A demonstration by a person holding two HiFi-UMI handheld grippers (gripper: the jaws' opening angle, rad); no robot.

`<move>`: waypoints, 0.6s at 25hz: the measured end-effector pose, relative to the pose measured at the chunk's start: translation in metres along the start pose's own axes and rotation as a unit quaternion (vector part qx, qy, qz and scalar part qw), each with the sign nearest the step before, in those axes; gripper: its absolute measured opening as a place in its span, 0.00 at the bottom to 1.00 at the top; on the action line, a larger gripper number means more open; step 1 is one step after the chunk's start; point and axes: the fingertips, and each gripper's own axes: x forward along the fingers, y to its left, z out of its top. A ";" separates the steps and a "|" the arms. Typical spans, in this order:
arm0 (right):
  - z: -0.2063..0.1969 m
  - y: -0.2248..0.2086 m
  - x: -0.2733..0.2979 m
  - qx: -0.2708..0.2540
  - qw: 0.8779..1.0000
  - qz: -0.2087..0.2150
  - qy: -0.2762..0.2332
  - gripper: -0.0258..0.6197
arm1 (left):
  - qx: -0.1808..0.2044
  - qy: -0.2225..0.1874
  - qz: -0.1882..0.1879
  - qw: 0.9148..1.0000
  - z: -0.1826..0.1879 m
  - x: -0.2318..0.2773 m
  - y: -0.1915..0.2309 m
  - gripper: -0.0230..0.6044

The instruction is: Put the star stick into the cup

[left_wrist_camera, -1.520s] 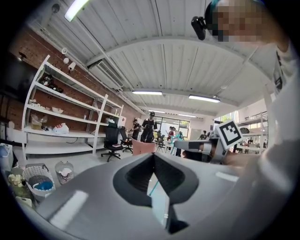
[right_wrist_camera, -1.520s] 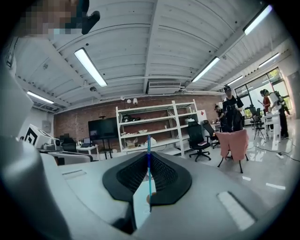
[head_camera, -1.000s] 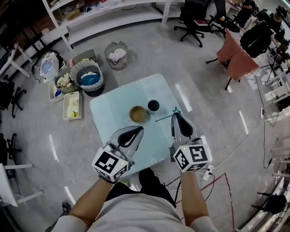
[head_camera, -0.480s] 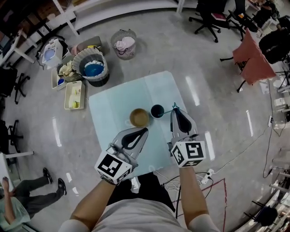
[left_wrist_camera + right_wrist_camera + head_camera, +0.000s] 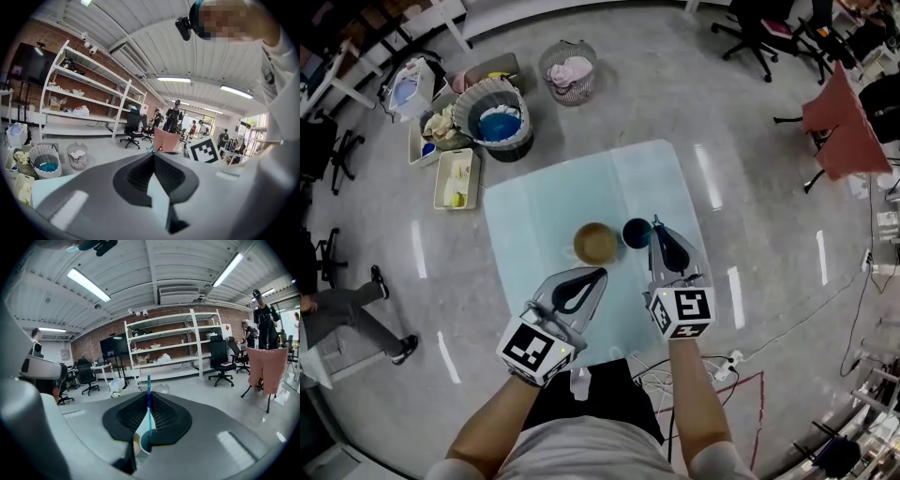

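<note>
A dark cup (image 5: 636, 232) stands on the pale blue table (image 5: 525, 225), just right of a brown bowl (image 5: 594, 243). My right gripper (image 5: 657, 227) is shut on the teal star stick (image 5: 655, 223), right beside the cup's right rim. In the right gripper view the stick (image 5: 149, 401) stands upright between the jaws of my right gripper (image 5: 149, 394), with the cup (image 5: 144, 442) and bowl (image 5: 135, 444) showing below. My left gripper (image 5: 598, 276) hovers over the table's near part, shut and empty. The left gripper (image 5: 153, 154) sees the star tip (image 5: 149, 149) past its jaws.
On the floor beyond the table are a round basket with blue contents (image 5: 497, 120), a wire bin (image 5: 569, 71) and a cream tray (image 5: 455, 178). Office chairs (image 5: 759, 23) and a red-draped chair (image 5: 844, 122) stand to the right. A person's legs (image 5: 347, 309) show at the left.
My right gripper has carried the star stick left, from lying out over the table to right beside the cup. The left gripper has stayed roughly in place.
</note>
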 end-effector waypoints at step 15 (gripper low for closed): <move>-0.037 -0.014 0.019 0.005 0.997 -0.023 0.071 0.09 | -0.018 0.011 0.000 1.000 -0.013 0.016 0.023 0.05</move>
